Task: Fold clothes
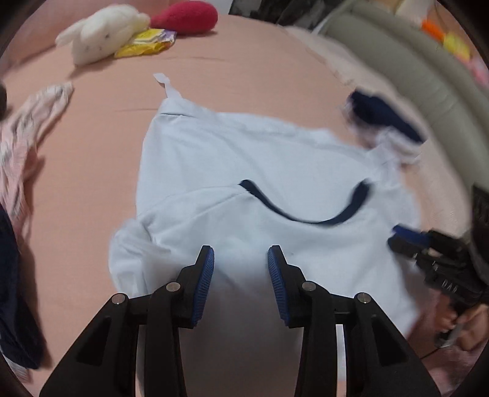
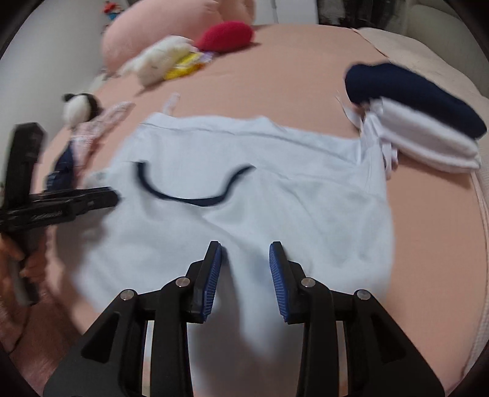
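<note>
Both views are blurred, so the edges of the shirt (image 1: 259, 183) are hard to make out, and its near hem is cut off behind the claws. The shirt is pale blue, soft and smooth, and lies flat on the pink bed (image 1: 91, 171). Its long axis runs from the cameras toward the far side of the bed; the dark navy collar (image 1: 305, 213) curves across its middle part. A white tag (image 1: 166, 85) sticks out at its far corner.

The left claw (image 1: 240, 281) is above the near part of the shirt, jaws apart, holding nothing. The right claw (image 2: 245, 274) is the same: open and empty over the shirt.

Right of the shirt lies a folded pile (image 2: 421, 122), navy on white. Beyond the shirt are a white plush (image 1: 104, 33) and a red cushion (image 1: 186, 15). Left of the shirt lies a pink patterned cloth (image 1: 27, 137).
</note>
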`<state>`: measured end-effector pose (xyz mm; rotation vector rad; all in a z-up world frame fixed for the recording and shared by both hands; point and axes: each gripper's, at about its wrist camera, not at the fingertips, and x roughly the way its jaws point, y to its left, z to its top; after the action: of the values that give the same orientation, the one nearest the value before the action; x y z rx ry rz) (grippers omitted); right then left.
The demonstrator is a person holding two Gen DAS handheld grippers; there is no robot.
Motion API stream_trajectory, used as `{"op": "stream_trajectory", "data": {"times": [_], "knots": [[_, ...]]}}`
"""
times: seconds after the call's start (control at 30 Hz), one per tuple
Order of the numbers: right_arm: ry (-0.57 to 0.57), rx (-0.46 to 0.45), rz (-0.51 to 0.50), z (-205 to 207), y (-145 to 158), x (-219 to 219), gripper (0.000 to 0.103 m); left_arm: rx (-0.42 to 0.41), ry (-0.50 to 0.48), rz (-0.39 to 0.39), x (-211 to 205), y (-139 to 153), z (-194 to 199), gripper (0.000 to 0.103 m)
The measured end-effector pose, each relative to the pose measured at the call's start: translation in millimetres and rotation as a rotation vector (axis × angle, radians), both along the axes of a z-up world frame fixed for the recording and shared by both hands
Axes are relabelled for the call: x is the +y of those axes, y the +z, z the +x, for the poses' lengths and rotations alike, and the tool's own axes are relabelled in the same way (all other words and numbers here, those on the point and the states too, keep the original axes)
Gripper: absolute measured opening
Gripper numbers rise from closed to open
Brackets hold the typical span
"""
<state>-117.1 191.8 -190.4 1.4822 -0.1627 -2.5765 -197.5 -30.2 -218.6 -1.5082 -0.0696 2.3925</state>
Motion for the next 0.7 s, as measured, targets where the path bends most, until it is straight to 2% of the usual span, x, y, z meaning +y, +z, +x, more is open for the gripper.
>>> {"op": "stream_trajectory", "data": {"times": [0.03,0.1,0.17,0.23,0.27,0.3,0.37,0.4,0.43,0.47,0.57,0.67,0.7], "knots": [[-0.039,0.013,-0.006,-0.5,-9.7,6.2,0.032,0.013,0.002,-0.031,1.8,-1.2,-1.8,0.038],[-0.126,0.070,-0.013,5.8,-20.4,22.1,0.022,0.037,0.029,-0.048,-4.7,-0.2,-5.3,0.039],[-0.222,0.106,-0.021,17.1,-23.0,38.8,0.000,0.061,0.055,-0.065,-11.2,0.8,-8.8,0.036],[-0.307,0.118,-0.027,27.3,-22.0,53.3,0.000,0.085,0.059,-0.059,-14.7,7.3,-11.1,0.036],[-0.310,0.118,-0.018,28.1,-14.9,55.0,0.000,0.097,0.058,-0.052,-16.0,11.6,-11.9,0.036],[-0.313,0.118,-0.010,29.0,-7.9,56.7,0.003,0.109,0.056,-0.044,-17.2,15.8,-12.8,0.037],[-0.277,0.151,0.010,27.2,12.2,54.0,0.031,0.133,0.053,-0.030,-19.7,24.3,-14.6,0.047],[-0.238,0.172,0.020,24.1,22.5,49.8,0.040,0.146,0.051,-0.023,-21.0,28.6,-15.5,0.048],[-0.178,0.175,0.029,17.2,28.7,42.3,0.061,0.158,0.050,-0.015,-22.2,32.8,-16.4,0.048],[-0.119,0.179,0.037,10.3,34.8,34.8,0.073,0.155,0.036,-0.028,-20.9,32.3,-19.7,0.048],[0.042,0.177,0.152,-16.7,36.6,-0.7,0.073,0.098,-0.057,-0.080,-3.0,13.2,-29.1,0.048],[0.160,0.114,0.249,-44.8,16.5,-26.0,0.070,0.117,-0.070,-0.118,3.4,6.1,-29.1,0.048],[0.190,0.078,0.238,-52.4,6.9,-29.9,0.070,0.123,-0.074,-0.130,5.6,3.8,-29.1,0.048]]}}
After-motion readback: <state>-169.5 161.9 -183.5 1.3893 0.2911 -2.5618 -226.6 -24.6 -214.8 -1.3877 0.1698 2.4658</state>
